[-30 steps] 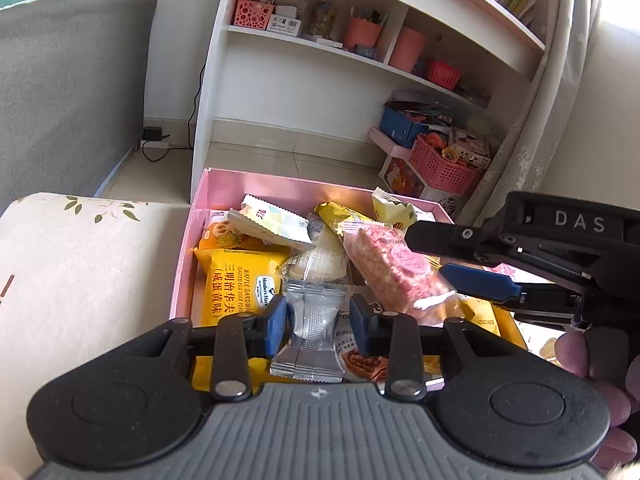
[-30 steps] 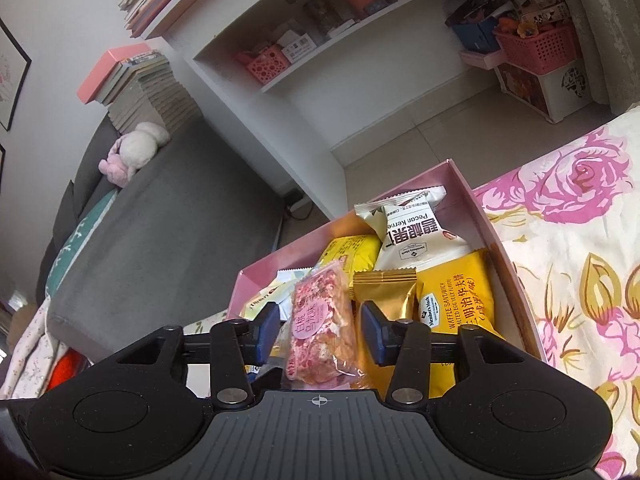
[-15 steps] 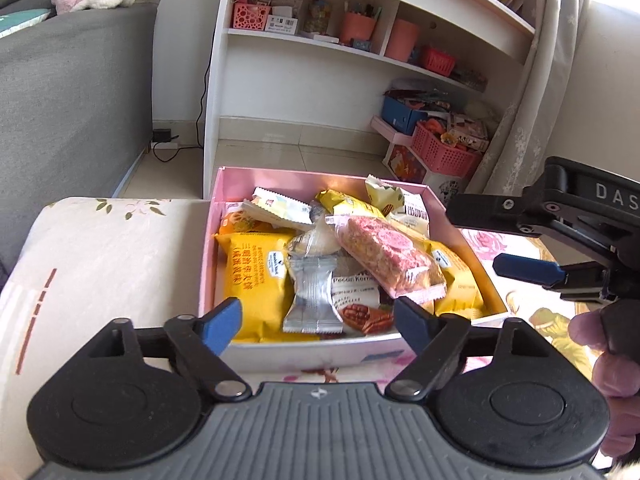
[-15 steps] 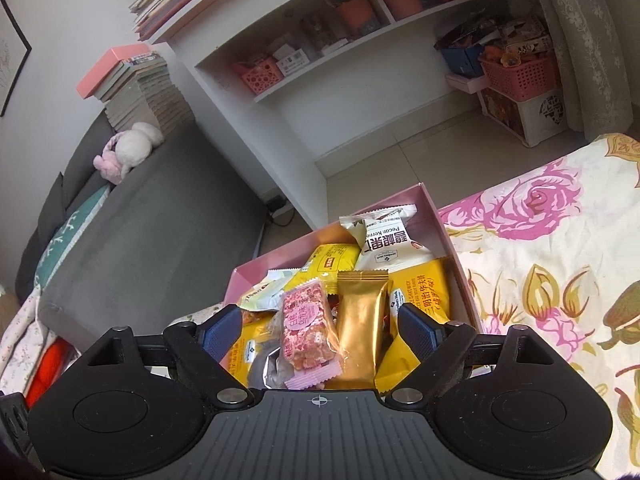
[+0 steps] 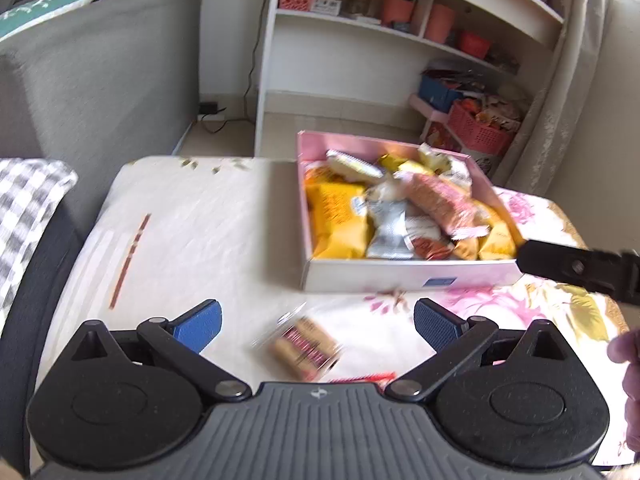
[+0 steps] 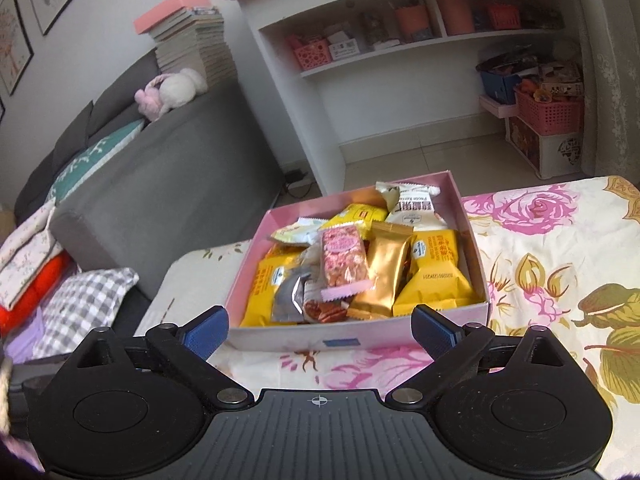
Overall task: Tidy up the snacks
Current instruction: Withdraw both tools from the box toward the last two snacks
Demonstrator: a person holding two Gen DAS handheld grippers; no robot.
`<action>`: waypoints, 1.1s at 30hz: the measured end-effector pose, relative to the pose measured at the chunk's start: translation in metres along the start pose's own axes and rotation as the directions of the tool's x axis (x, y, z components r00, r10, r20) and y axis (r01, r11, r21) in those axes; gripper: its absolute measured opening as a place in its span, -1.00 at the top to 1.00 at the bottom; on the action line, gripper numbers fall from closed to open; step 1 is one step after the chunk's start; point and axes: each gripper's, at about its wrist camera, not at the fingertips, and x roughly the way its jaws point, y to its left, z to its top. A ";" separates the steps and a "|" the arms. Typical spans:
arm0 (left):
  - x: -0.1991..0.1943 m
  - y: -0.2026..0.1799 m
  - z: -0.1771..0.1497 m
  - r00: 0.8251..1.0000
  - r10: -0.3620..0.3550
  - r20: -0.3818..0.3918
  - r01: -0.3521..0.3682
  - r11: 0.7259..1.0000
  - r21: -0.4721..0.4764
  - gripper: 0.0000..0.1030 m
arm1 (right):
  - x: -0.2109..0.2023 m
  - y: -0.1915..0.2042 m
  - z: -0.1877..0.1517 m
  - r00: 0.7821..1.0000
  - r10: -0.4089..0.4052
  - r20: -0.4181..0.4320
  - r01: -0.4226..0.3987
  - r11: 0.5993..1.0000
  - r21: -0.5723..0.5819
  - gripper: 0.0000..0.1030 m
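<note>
While the floral-clothed desk (image 5: 200, 232) is lying mostly bare on its left side, a thin red-brown strip (image 5: 129, 260) is resting there alone, well apart from everything else; blur keeps me from saying what it is. Just beside the middle of the near edge, a small wrapped snack (image 5: 306, 346) with a pink-striped label is lying loose on the cloth, with a red wrapper edge (image 5: 360, 378) peeking out below it. These look like the pieces still waiting to be sorted, which would explain why they are sitting outside the box.

Further right, the pink box (image 5: 400, 276) is standing on the desk with its open top up, so packets can be dropped in from above. It is holding the gathered snacks: yellow packets (image 6: 436, 276) along the bottom, a silver packet (image 6: 290, 294), a pink nougat bar (image 6: 344, 258) lying on top of the heap, and a gold packet (image 6: 386, 268) just beside it.

The left gripper (image 5: 318, 322) is pointing steeply down at the desk, and its blue fingers (image 5: 200, 322) are spreading apart with nothing pinched; the loose snack is lying between them but untouched. The right gripper (image 6: 320, 330) is tilting down more gently toward the box's near wall, its fingers (image 6: 434, 332) likewise opening and pinching nothing, framing the box from just outside it. A hand (image 5: 628, 376) is showing at the far right edge.
</note>
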 end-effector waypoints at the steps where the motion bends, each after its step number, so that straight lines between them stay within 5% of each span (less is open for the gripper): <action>1: 0.001 0.004 -0.002 1.000 0.008 -0.008 -0.008 1.000 0.006 -0.99 | -0.001 0.002 -0.005 1.000 0.009 -0.009 -0.009 1.000 -0.022 -0.93; 8: 0.011 0.020 -0.016 0.996 0.073 -0.041 -0.071 0.996 0.059 -0.99 | 0.004 0.015 -0.036 0.997 0.065 -0.035 -0.069 0.985 -0.155 -0.93; 15: -0.001 0.035 -0.032 0.995 0.093 -0.030 -0.091 0.993 0.074 -0.99 | 0.019 0.030 -0.077 0.988 0.088 -0.127 -0.129 0.922 -0.365 -0.93; 25: 0.008 0.035 -0.036 0.994 0.107 -0.036 -0.103 0.989 0.103 -0.99 | 0.039 0.058 -0.096 0.982 0.112 -0.149 -0.166 0.886 -0.432 -0.88; 28: 0.011 0.036 -0.035 0.995 0.090 -0.042 -0.087 0.994 0.070 -0.99 | 0.046 0.063 -0.097 0.982 0.112 -0.154 -0.170 0.882 -0.439 -0.62; 33: 0.015 0.031 -0.031 0.996 0.072 -0.045 -0.071 0.997 0.033 -0.98 | 0.050 0.064 -0.096 0.979 0.118 -0.167 -0.180 0.889 -0.422 0.11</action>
